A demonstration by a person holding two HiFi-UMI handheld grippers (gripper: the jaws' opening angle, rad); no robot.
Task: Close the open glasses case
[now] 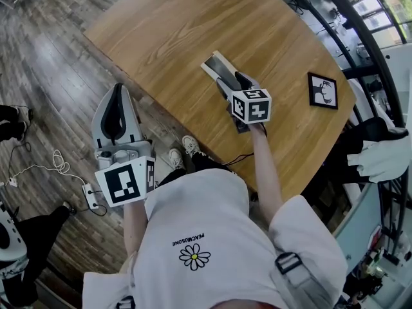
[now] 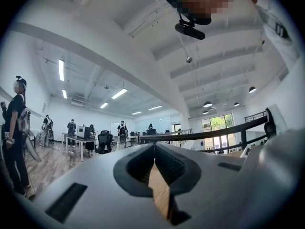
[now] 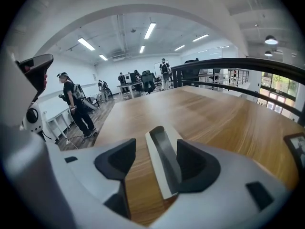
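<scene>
The head view takes in the whole layout. The open glasses case (image 1: 217,66) lies on the wooden table (image 1: 193,24), not far in from the edge nearest the person. The right gripper (image 1: 233,82) reaches over that edge to it. The case's end nearest the person is hidden under the gripper's marker cube.

The right gripper view (image 3: 156,147) fills in what the cube covers. The claw is wide, and the case (image 3: 164,161) lies lengthwise between the jaws, pale shell to the left and dark lining to the right. It sits hard up against the right jaw, with bare table (image 3: 214,113) showing between it and the left jaw. Whether the right jaw presses on it cannot be told.

The left gripper (image 1: 117,95) is held off the table, beyond its near edge and above the plank floor (image 1: 45,63). Its own view (image 2: 154,147) shows the claw narrow, tips meeting, with nothing held and only a sliver of light wood visible through the gap lower down. That view is tilted up to the ceiling lights and to people standing at desks across the room.

A black square plaque (image 1: 322,91) lies near the table's right-hand edge, well apart from the case. The right gripper view catches only its corner (image 3: 298,149).
</scene>
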